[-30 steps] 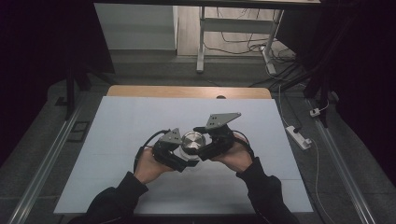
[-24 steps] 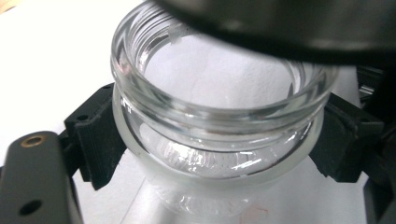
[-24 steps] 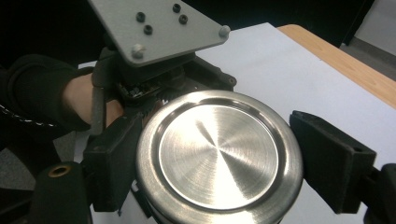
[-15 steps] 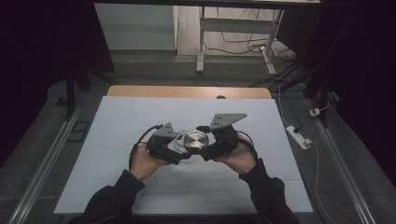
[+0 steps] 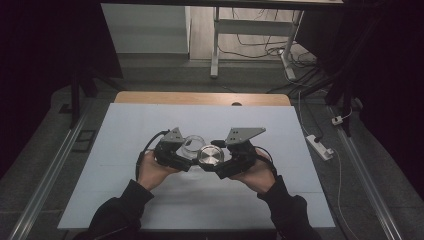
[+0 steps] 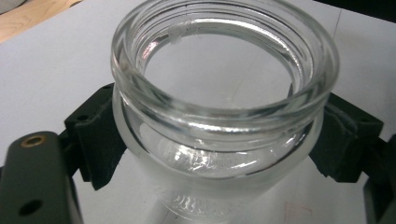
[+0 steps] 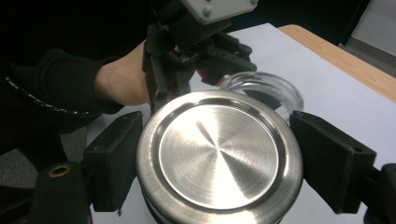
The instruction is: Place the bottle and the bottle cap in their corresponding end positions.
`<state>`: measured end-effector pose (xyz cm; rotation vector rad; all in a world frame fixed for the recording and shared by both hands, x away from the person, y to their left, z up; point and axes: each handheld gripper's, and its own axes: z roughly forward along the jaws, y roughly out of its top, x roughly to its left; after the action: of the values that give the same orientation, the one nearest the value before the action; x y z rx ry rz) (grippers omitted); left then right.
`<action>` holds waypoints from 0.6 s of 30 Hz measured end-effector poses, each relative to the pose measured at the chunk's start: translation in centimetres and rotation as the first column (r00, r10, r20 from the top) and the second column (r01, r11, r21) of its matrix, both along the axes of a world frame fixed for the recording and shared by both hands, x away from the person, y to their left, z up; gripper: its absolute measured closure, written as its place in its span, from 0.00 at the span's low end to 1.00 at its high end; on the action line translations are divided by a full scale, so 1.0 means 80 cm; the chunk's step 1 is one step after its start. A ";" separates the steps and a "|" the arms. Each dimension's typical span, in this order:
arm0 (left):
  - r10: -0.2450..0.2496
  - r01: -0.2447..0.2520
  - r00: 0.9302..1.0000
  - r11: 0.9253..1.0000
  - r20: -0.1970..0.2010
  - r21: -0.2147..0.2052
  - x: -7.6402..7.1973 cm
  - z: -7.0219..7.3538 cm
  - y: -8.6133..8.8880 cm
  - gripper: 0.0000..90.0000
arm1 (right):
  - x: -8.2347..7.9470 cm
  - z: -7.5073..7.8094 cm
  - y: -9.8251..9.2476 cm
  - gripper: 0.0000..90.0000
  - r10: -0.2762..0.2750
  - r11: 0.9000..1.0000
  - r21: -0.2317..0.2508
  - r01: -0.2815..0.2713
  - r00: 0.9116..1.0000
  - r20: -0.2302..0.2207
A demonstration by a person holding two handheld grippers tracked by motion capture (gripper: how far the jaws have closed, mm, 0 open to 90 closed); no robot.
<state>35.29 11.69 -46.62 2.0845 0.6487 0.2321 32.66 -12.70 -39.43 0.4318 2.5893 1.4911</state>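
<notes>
- A clear glass jar is being gripped by the left claw at its shoulder, just under the threaded neck — mouth open and facing up, held over the middle of the white surface.
- A round brushed-metal lid is being clamped at its rim by the right claw, flat face up.
- In the high view the lid is being held just beside the jar, on the jar's right and slightly nearer the person — the two rims close together, contact unclear.
- The coming move is being judged as a short shift of the lid leftward and away, over the mouth, with both axes kept upright.
</notes>
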 end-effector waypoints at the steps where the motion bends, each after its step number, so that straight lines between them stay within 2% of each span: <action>1: 0.003 -0.003 1.000 1.000 0.002 0.002 0.001 0.000 0.000 0.17 | -0.003 -0.003 0.000 0.22 0.001 1.000 -0.005 -0.001 1.000 0.002; 12: 0.020 -0.020 1.000 1.000 -0.001 -0.008 0.009 -0.003 0.002 0.17 | -0.016 -0.017 0.001 0.22 0.007 1.000 -0.018 -0.007 1.000 0.002; 18: 0.024 -0.024 1.000 1.000 0.009 0.005 0.014 -0.002 0.000 0.18 | -0.026 -0.027 0.003 0.22 0.017 1.000 -0.023 -0.017 1.000 0.005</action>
<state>36.44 11.67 -46.81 2.0804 0.6693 0.2564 30.60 -12.49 -41.61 0.4038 2.6096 1.4648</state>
